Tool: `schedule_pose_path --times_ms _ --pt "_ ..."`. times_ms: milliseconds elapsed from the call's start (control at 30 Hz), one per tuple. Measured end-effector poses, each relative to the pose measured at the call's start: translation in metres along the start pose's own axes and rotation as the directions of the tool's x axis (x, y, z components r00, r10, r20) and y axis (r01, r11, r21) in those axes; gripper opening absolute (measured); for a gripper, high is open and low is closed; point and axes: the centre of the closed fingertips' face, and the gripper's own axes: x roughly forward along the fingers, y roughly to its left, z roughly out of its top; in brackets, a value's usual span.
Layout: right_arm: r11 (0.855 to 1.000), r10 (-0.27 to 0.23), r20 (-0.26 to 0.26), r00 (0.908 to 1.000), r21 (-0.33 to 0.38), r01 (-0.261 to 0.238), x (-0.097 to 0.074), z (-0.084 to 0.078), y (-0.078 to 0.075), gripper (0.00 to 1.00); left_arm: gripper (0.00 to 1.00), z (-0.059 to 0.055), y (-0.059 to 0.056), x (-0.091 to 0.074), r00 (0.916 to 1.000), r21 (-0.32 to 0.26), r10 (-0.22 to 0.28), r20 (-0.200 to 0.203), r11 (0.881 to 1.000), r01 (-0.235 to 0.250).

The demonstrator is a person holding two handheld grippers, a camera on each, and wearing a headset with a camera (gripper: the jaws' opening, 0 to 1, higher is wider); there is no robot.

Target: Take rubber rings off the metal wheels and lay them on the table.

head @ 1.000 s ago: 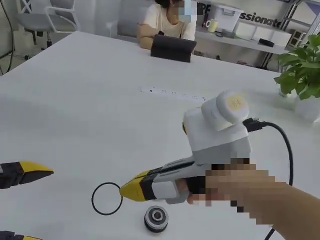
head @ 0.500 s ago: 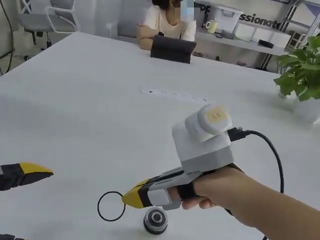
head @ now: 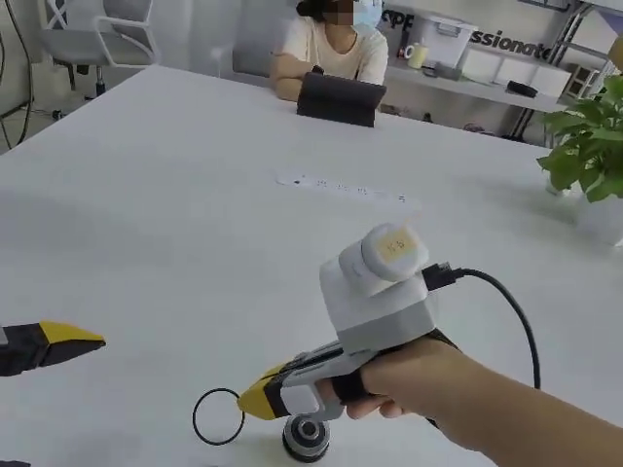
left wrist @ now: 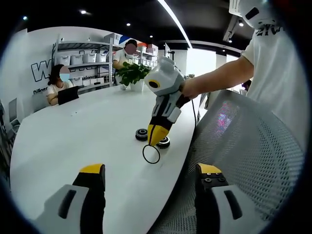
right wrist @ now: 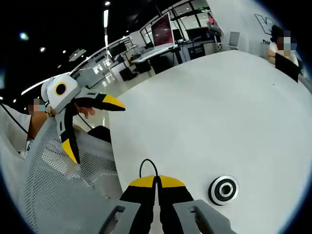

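A thin black rubber ring (head: 218, 416) sticks out from the yellow tips of my right gripper (head: 251, 400), which is shut on it low over the white table (head: 195, 214). The same ring (right wrist: 148, 167) loops out of the shut right gripper (right wrist: 156, 180) in its own view. A metal wheel (head: 306, 438) lies just right of the tips, also seen as wheel (right wrist: 224, 189). In the left gripper view a second, darker wheel (left wrist: 142, 134) sits beside the first wheel (left wrist: 163, 142). My left gripper (left wrist: 151, 170) is wide open, holding nothing, at the table's left near edge (head: 49, 342).
A person (head: 331, 44) sits at the far side behind a dark tablet (head: 337, 99). A white power strip (head: 341, 187) lies mid-table and a potted plant (head: 589, 156) stands at the right. A grey mesh chair (left wrist: 243, 146) is close to the near edge.
The right gripper has tilted and sunk a little toward the table, the ring still in its jaws. The left gripper has barely moved. The head camera shifted slightly.
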Motion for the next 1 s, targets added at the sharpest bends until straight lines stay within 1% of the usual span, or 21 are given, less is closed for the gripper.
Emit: schedule_pose_path --times_ms 67,200,433,567,633,833,1000 --pt "1.000 -0.017 -0.006 0.9998 -0.004 0.017 0.002 -0.002 -0.003 0.00 0.73 0.000 0.000 0.000 1.0000 0.001 0.000 -0.001 1.000 0.000" --pt "0.999 -0.033 -0.021 0.9992 -0.015 0.033 0.006 -0.006 -0.007 0.00 0.73 0.000 0.001 0.001 1.0000 -0.001 0.003 -0.003 1.000 -0.003" --pt "0.999 -0.032 -0.025 0.9992 -0.020 0.031 0.012 -0.007 -0.007 0.00 0.73 -0.001 0.001 0.000 1.0000 -0.008 0.006 -0.007 1.000 -0.006" --pt "0.999 -0.030 -0.002 0.9996 -0.039 0.030 0.014 -0.003 -0.007 0.00 0.73 0.000 0.002 -0.001 0.9999 -0.016 0.014 -0.005 1.000 -0.014" --pt "0.998 -0.040 0.005 0.9992 -0.044 0.040 0.015 -0.002 -0.009 0.00 0.73 0.000 0.002 -0.001 0.9999 -0.017 0.017 -0.001 1.000 -0.017" --pt "0.998 -0.048 -0.005 0.9988 -0.049 0.048 0.017 -0.004 -0.012 0.00 0.72 -0.001 0.003 -0.002 0.9997 -0.019 0.022 -0.004 1.000 -0.022" --pt "0.998 -0.054 0.003 0.9985 -0.018 0.054 0.017 -0.004 -0.014 0.00 0.72 -0.001 0.005 -0.003 0.9997 -0.021 0.026 0.001 0.999 -0.026"
